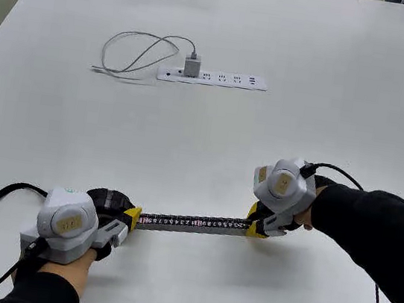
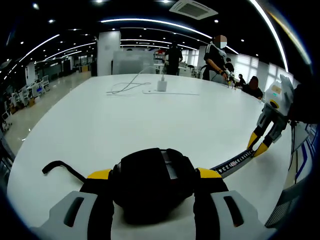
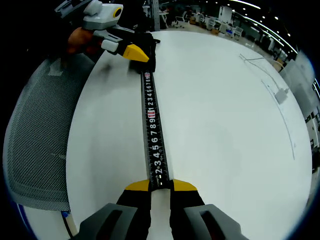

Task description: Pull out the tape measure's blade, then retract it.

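Observation:
The black tape measure case (image 1: 108,205) (image 2: 152,182) lies at the table's near left, and my left gripper (image 1: 126,220) (image 2: 154,175) is shut on it. Its blade (image 1: 192,222) (image 3: 152,132) (image 2: 234,162) stretches flat along the table to the right, numbers up. My right gripper (image 1: 257,227) (image 3: 160,186) is shut on the blade's free end. The left gripper (image 3: 131,49) and the case (image 3: 146,50) lie at the blade's far end in the right gripper view. The right gripper (image 2: 260,145) stands at the right of the left gripper view.
A white power strip (image 1: 212,78) with a plugged charger (image 1: 192,66) and a looped cable (image 1: 137,52) lies toward the table's far side. The case's black strap (image 1: 16,189) trails left. People stand beyond the table (image 2: 125,120). A mesh chair (image 3: 45,140) is beside the near edge.

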The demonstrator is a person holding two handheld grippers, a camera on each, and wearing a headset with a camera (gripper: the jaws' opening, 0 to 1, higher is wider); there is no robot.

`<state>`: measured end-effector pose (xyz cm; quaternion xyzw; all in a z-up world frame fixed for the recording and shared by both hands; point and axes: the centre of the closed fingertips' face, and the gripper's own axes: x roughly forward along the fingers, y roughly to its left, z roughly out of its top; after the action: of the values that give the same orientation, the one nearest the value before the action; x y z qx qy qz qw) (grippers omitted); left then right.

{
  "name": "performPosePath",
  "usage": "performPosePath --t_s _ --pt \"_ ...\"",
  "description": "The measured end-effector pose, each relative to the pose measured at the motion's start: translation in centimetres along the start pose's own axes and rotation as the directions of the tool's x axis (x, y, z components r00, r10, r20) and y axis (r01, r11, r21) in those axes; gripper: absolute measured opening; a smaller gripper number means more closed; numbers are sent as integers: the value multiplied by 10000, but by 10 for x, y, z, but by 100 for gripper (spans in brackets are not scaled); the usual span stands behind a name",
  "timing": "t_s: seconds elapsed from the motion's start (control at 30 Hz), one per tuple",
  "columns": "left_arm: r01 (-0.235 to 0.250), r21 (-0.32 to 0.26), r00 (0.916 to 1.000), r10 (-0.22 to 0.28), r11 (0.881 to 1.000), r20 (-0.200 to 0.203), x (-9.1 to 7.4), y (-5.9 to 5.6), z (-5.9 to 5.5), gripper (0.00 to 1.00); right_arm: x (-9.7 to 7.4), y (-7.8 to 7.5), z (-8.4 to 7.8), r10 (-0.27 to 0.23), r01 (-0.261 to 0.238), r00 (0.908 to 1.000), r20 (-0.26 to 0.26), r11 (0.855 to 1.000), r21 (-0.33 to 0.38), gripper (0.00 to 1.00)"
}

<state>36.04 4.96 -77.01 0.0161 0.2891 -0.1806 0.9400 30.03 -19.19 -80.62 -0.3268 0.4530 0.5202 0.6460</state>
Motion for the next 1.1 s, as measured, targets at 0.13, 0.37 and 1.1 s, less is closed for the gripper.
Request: performPosePath --t_s 0.13,0.37,1.1 --pt "-5 -7 10000 5 10000 0 0 0 0 60 1 0 2 -11 11 10000 -40 10000 -68 10" --pt "1 -1 10000 -1 10000 4 0 0 0 60 2 0 5 -31 31 10000 -25 9999 -101 10" --pt "14 -23 10000 -14 10000 -31 0 0 0 60 6 0 13 -60 60 10000 15 9999 -122 10"
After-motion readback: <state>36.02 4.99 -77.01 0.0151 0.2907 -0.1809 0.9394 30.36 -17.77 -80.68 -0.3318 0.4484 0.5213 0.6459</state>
